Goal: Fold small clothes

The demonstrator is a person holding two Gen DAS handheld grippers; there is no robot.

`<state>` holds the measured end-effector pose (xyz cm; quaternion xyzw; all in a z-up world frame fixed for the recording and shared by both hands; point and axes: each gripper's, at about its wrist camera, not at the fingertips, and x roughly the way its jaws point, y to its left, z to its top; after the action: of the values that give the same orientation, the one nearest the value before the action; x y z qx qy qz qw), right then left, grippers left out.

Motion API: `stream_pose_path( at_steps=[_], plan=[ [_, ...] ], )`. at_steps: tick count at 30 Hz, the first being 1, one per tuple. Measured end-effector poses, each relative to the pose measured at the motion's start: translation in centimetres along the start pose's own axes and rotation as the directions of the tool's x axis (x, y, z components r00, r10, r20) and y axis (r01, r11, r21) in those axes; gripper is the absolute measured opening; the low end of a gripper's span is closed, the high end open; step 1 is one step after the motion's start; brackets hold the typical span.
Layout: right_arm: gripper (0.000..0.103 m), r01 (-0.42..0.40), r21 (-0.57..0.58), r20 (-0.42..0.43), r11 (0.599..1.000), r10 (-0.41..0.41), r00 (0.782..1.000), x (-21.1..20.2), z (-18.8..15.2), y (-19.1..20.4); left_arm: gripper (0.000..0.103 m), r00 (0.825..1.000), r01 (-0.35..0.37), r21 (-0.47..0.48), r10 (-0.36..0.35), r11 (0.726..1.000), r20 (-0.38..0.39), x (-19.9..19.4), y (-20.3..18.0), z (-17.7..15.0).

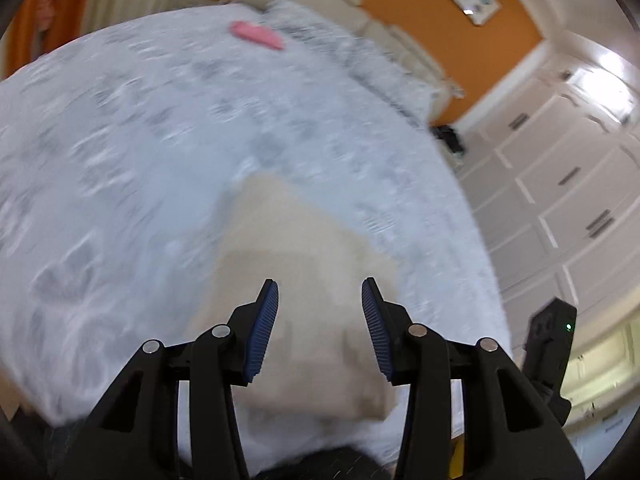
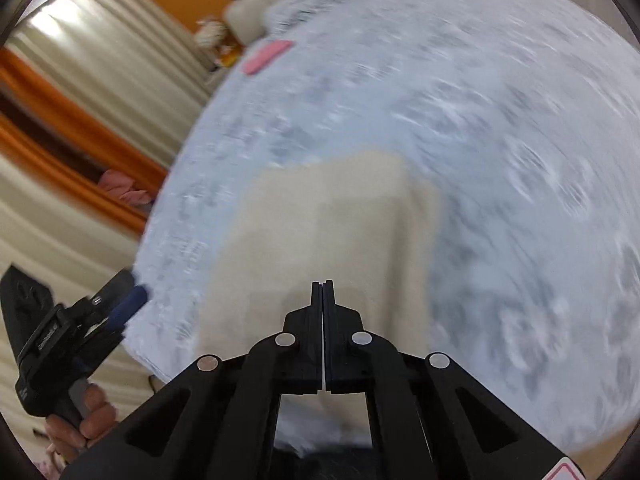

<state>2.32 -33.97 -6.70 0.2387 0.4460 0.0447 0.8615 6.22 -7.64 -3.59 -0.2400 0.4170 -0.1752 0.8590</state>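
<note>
A small beige garment lies folded flat on the light blue-grey bedspread near the bed's front edge; it also shows in the right wrist view. My left gripper is open above the garment's near end, nothing between its blue pads. My right gripper is shut, its black fingers pressed together over the garment's near part, with no cloth visibly in them. The left gripper also shows from the side at the bed's left edge in the right wrist view. Both views are blurred by motion.
A folded pink cloth lies far up the bed near the pillows; it also shows in the right wrist view. White wardrobe doors stand right of the bed. Curtains hang on the left.
</note>
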Motion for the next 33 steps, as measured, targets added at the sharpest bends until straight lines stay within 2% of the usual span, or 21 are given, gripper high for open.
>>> stream_pose_path(
  at_steps=[2,4,6,8,9,10,13,15,16,17,19,22,25,27,28,31,33],
  plan=[
    [0.001,0.018,-0.049,-0.016,0.999,-0.019,1.0,1.9,1.4,1.0,0.042,0.999,-0.028,0.015,0.029,0.999,-0.02,3.1,0.0,0.6],
    [0.001,0.071,-0.07,-0.091,0.995,-0.077,0.993,5.7,2.1,0.8,0.042,0.987,-0.123,0.013,0.123,0.992,-0.108,7.5,1.9,0.0],
    [0.0,0.185,-0.098,-0.187,0.978,-0.201,0.962,10.6,2.2,-1.8,0.042,0.969,-0.173,0.013,0.172,0.985,-0.18,11.4,3.9,-1.0],
    [0.0,0.128,-0.021,-0.178,0.992,-0.129,0.976,11.4,2.5,-3.6,0.043,0.966,-0.18,0.067,0.189,0.981,-0.179,12.2,4.5,-1.4],
    [0.0,0.114,0.02,-0.177,0.993,-0.108,0.978,10.6,3.0,-3.5,0.043,0.964,-0.184,0.088,0.198,0.979,-0.176,11.9,4.3,-1.4],
    [0.0,0.096,0.033,-0.131,0.995,-0.091,0.987,8.9,3.4,-2.8,0.043,0.963,-0.183,0.083,0.196,0.98,-0.185,11.6,4.1,-1.2],
    [0.0,0.057,0.023,-0.058,0.998,-0.055,0.997,5.7,2.7,-1.1,0.043,0.966,-0.162,0.07,0.173,0.984,-0.193,11.3,4.7,-1.2],
    [0.0,0.081,0.023,-0.099,0.996,-0.078,0.992,6.7,1.6,-1.6,0.044,0.967,-0.164,0.086,0.177,0.983,-0.182,11.5,4.6,-1.3],
    [0.0,0.142,-0.02,-0.168,0.99,-0.143,0.975,8.8,0.5,-2.3,0.044,0.965,-0.179,0.113,0.197,0.977,-0.175,11.5,4.0,-1.5],
    [0.0,0.155,-0.036,-0.189,0.987,-0.159,0.969,9.9,-0.2,-2.7,0.044,0.962,-0.186,0.128,0.207,0.974,-0.177,11.5,3.7,-1.6],
    [0.0,0.135,0.024,-0.15,0.991,-0.129,0.98,8.2,0.2,-2.2,0.044,0.955,-0.212,0.138,0.235,0.967,-0.179,11.5,2.9,-1.1],
    [0.004,0.121,-0.026,-0.067,0.992,-0.122,0.99,4.7,0.4,0.3,0.047,0.95,-0.233,0.134,0.255,0.963,-0.181,10.4,2.5,-0.8],
    [0.004,0.144,-0.09,-0.122,0.985,-0.154,0.981,5.0,-1.2,0.7,0.047,0.941,-0.262,0.132,0.283,0.956,-0.183,9.0,2.3,-1.0],
    [0.0,0.203,-0.128,-0.192,0.971,-0.225,0.955,7.4,-3.3,-0.8,0.047,0.932,-0.285,0.167,0.314,0.944,-0.18,8.0,1.7,-1.5],
    [0.0,0.203,-0.134,-0.202,0.97,-0.227,0.953,7.6,-3.9,-1.7,0.047,0.928,-0.294,0.184,0.327,0.938,-0.179,7.6,1.5,-1.8],
    [0.0,0.174,-0.044,-0.171,0.984,-0.179,0.969,5.5,-3.9,-1.7,0.048,0.914,-0.315,0.229,0.359,0.921,-0.188,6.4,0.9,-2.8],
    [0.005,0.154,-0.054,-0.133,0.987,-0.16,0.978,3.9,-3.4,-0.4,0.051,0.903,-0.333,0.255,0.385,0.908,-0.192,5.5,0.5,-3.5]
  ],
)
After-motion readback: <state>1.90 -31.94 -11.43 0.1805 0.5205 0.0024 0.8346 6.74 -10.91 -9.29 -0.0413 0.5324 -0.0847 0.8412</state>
